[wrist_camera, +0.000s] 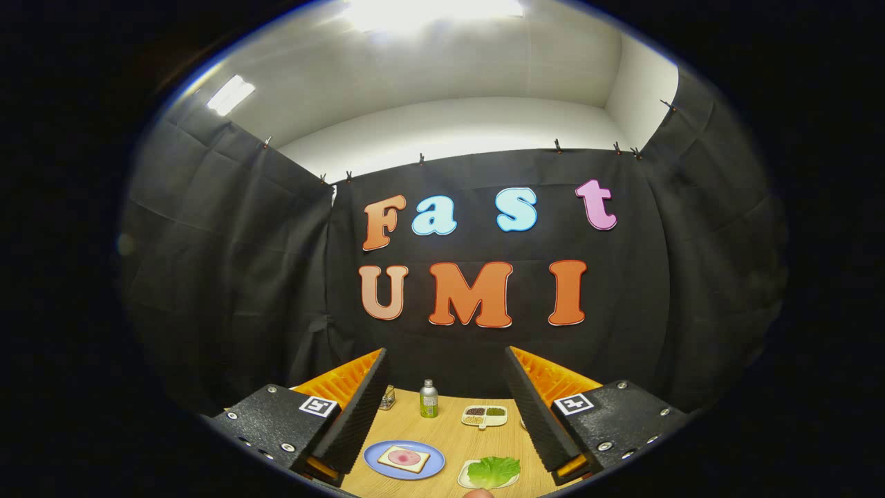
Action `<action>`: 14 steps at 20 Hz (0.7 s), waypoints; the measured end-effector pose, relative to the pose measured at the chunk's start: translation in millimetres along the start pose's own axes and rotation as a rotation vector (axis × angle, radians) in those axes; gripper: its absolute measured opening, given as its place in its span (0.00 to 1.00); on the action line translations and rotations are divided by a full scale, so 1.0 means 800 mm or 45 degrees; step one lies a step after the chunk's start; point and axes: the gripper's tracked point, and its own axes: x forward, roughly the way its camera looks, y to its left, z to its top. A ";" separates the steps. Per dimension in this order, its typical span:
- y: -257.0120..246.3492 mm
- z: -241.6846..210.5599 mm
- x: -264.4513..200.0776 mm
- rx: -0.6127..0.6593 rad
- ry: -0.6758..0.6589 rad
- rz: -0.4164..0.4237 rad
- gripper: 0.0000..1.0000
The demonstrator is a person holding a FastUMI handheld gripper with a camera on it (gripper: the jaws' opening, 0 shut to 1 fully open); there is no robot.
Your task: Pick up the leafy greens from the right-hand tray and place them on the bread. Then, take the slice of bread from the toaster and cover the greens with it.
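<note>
Your gripper [442,415] hangs above the table [449,436], jaws wide and holding nothing. The leafy greens [494,471] lie on their tray [464,478] at lower centre of the frame, between the fingers. The bread [404,458] sits on the blue plate [377,465] to their left. Judged step: approach to the greens, not yet begun. Lower toward them, then close.

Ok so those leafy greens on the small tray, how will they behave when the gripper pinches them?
The leafy greens look ruffled and thin, so probably floppy and light, likely drooping from a pinch. They spill over the tray, so an edge may drag. The open gripper hangs above them.
</note>
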 end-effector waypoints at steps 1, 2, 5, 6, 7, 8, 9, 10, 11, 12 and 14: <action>0.000 -0.002 0.002 0.003 -0.001 0.001 0.98; 0.001 -0.006 0.004 0.005 0.004 0.003 0.98; 0.003 -0.024 0.010 0.002 0.022 0.009 0.98; 0.002 -0.030 0.012 -0.005 0.026 0.005 0.98; -0.001 -0.039 0.015 -0.011 0.033 -0.003 0.98; -0.001 -0.050 0.017 -0.019 0.046 -0.006 0.98; -0.001 -0.064 0.020 -0.029 0.068 -0.007 0.98; -0.003 -0.079 0.023 -0.040 0.097 -0.009 0.98; -0.006 -0.091 0.025 -0.047 0.126 -0.014 0.98; -0.008 -0.104 0.027 -0.051 0.151 -0.014 0.98; -0.018 -0.124 0.032 -0.051 0.188 -0.031 0.98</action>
